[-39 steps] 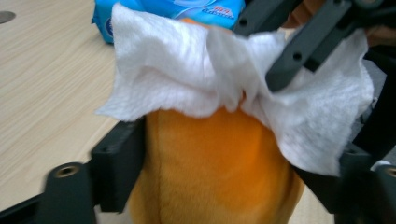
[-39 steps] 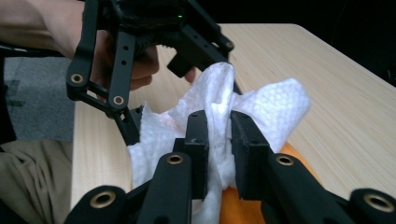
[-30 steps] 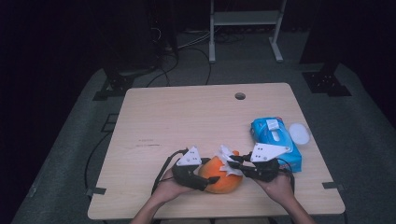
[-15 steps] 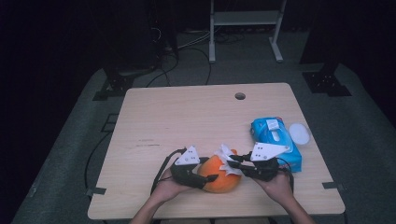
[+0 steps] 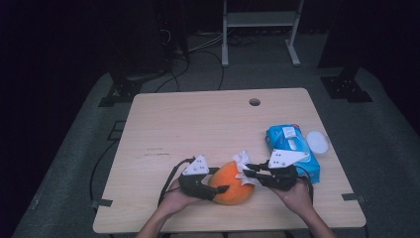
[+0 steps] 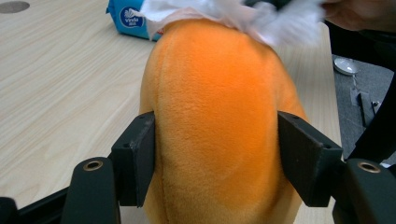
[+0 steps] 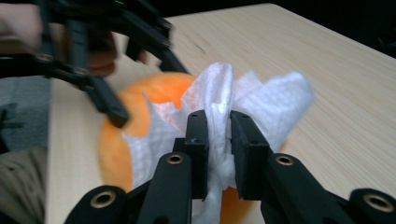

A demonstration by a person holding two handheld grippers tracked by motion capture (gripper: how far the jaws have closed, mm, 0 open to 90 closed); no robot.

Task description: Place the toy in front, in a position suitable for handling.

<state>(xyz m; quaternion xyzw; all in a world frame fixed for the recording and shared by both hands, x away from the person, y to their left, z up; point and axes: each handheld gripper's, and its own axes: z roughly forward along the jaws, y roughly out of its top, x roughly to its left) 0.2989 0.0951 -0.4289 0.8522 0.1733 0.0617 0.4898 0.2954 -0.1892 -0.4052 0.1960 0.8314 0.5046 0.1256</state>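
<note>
An orange plush toy (image 5: pixel 231 183) lies near the table's front edge. My left gripper (image 5: pixel 214 184) is shut on the plush (image 6: pixel 215 121), one jaw on each side. My right gripper (image 5: pixel 248 170) is shut on a crumpled white tissue (image 5: pixel 243 163) and presses it against the right top of the plush (image 7: pixel 140 121). In the right gripper view the tissue (image 7: pixel 224 116) bunches up between the two black jaws. The left gripper (image 7: pixel 100 91) shows there too, farther off, at the plush's other side.
A blue pack of wipes (image 5: pixel 292 148) lies at the right, just behind my right hand. A white round lid (image 5: pixel 317 142) rests beside it near the table's right edge. A cable hole (image 5: pixel 254 102) sits at the back of the wooden table (image 5: pixel 198 124).
The tissue and the right gripper have shifted slightly over the plush. The left gripper keeps its hold in the same place.
</note>
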